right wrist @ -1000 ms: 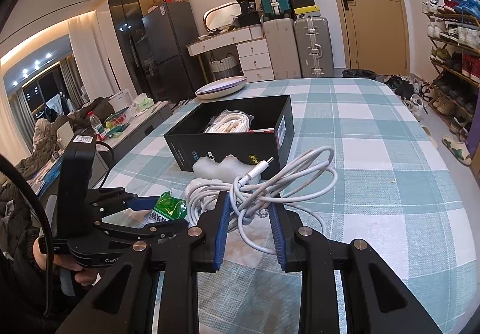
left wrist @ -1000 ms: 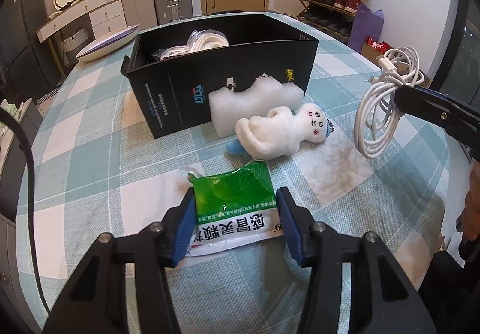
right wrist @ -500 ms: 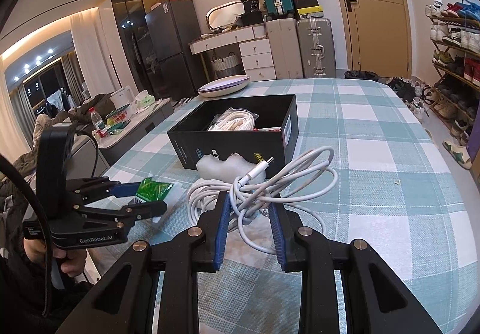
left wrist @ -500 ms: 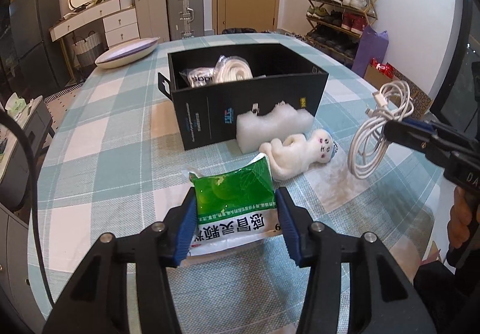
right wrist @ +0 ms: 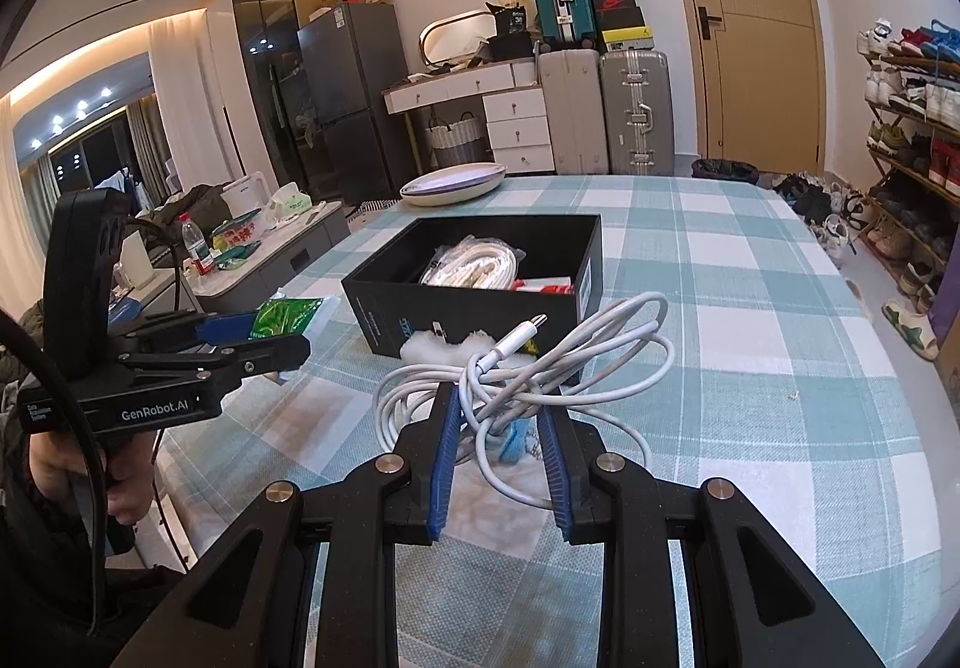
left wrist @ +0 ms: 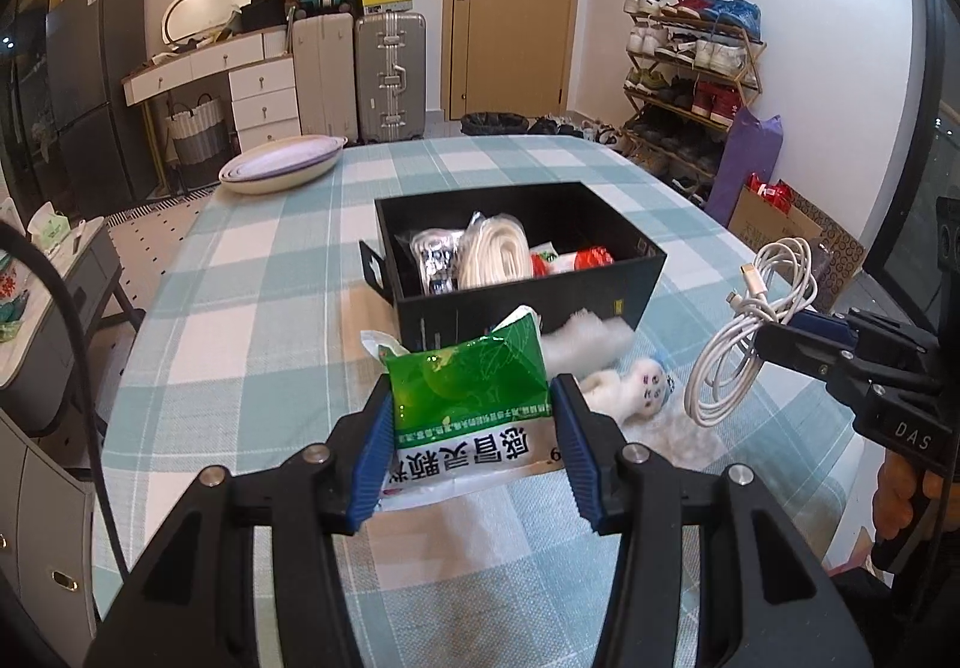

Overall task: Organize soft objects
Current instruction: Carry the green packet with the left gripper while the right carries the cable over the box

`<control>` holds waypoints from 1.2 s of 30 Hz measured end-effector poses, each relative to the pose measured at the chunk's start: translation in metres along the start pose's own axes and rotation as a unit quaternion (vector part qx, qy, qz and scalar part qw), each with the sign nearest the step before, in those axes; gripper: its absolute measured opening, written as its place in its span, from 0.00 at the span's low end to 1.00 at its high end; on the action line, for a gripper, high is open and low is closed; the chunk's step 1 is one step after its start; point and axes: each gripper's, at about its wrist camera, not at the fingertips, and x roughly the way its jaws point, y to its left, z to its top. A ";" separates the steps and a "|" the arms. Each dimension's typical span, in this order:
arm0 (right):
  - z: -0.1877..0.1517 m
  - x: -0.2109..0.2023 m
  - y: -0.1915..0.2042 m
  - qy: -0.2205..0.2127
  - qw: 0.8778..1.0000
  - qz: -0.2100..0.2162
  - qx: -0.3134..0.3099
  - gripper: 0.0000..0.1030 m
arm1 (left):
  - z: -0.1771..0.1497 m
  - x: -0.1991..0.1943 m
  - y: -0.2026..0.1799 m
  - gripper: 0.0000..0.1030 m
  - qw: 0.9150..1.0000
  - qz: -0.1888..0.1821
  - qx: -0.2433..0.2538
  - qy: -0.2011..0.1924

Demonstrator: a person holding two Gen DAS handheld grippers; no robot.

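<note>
My left gripper (left wrist: 471, 419) is shut on a green and white packet (left wrist: 468, 404) and holds it in the air in front of the open black box (left wrist: 600, 296). My right gripper (right wrist: 498, 431) is shut on a coiled white cable (right wrist: 540, 362), also lifted above the table; the cable also shows in the left wrist view (left wrist: 750, 332). The box holds a white cable coil (left wrist: 495, 254), a clear bag and red and white packets. A white plush doll (left wrist: 630, 389) and a white foam piece (left wrist: 594, 338) lie on the table by the box's front wall.
The table has a teal checked cloth (left wrist: 252, 308). A shallow oval bowl (left wrist: 282, 170) sits at its far left end. Suitcases, drawers and a shoe rack stand beyond the table. A side cabinet (right wrist: 264, 260) with bottles is to the left.
Both grippers have risen with their loads. The packet has left the table and now hangs higher before the box. The cable stays gripped and is higher too.
</note>
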 end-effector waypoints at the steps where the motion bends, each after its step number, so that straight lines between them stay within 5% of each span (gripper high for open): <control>1: 0.003 0.000 0.000 0.000 1.000 -0.003 -0.002 0.25 | 0.002 -0.001 0.001 0.48 1.000 0.000 0.000 -0.003; 36: 0.074 0.043 0.005 -0.016 0.999 -0.017 -0.037 0.25 | 0.063 0.033 0.005 0.48 0.999 0.008 0.005 -0.035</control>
